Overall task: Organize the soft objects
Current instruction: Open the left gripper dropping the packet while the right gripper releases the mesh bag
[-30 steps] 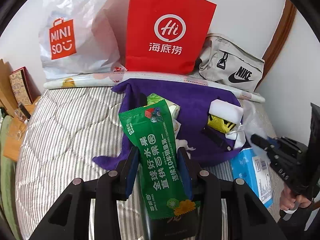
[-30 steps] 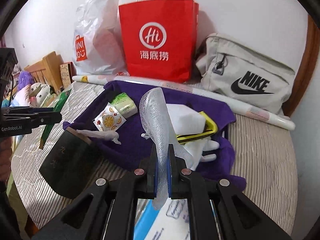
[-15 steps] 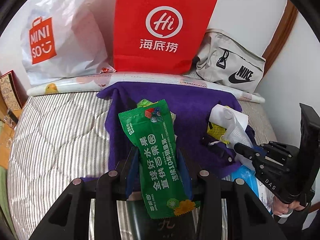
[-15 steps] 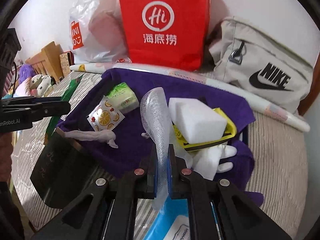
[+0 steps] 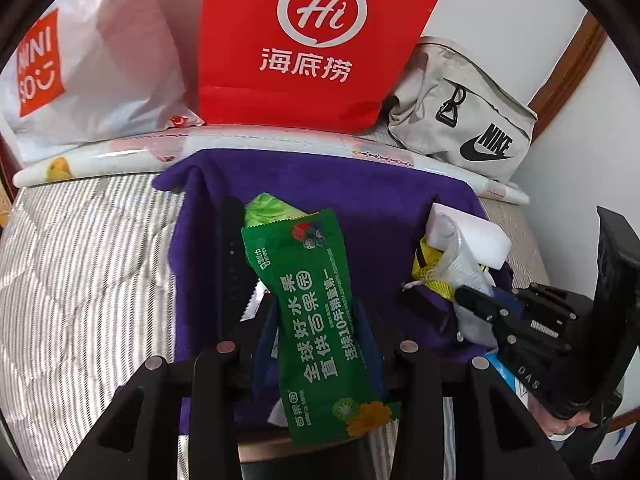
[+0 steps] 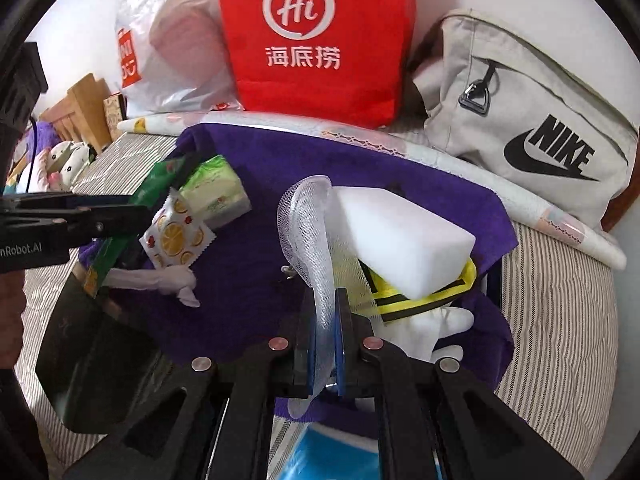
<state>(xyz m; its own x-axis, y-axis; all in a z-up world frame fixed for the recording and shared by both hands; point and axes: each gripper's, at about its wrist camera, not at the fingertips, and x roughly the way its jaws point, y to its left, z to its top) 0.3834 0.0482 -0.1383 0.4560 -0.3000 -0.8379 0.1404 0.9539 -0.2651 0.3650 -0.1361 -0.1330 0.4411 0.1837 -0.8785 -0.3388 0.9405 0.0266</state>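
My left gripper (image 5: 316, 332) is shut on a green wet-wipes packet (image 5: 316, 312), held upright over the purple cloth (image 5: 380, 208) that lines a black box. In the right wrist view the same packet (image 6: 116, 240) hangs at the box's left side. My right gripper (image 6: 325, 332) is shut on a strip of white foam netting (image 6: 310, 224), held over the cloth (image 6: 260, 280). Inside lie a white sponge block (image 6: 404, 244), a yellow-and-black pouch (image 6: 424, 300), a white glove (image 6: 432, 332), a green tissue pack (image 6: 216, 192), a citrus-print sachet (image 6: 176, 236) and a crumpled white wrapper (image 6: 160, 280).
Against the wall stand a white Miniso bag (image 5: 92, 76), a red paper bag (image 5: 316, 40) and a grey Nike pouch (image 5: 460, 116). A rolled mat (image 5: 120, 156) lies behind the box on the striped mattress (image 5: 80, 280). A blue pack (image 6: 332, 456) lies below my right gripper.
Both grippers have moved forward and down toward the cloth-lined box, each keeping its grip. The bags and the box contents now look larger and nearer.
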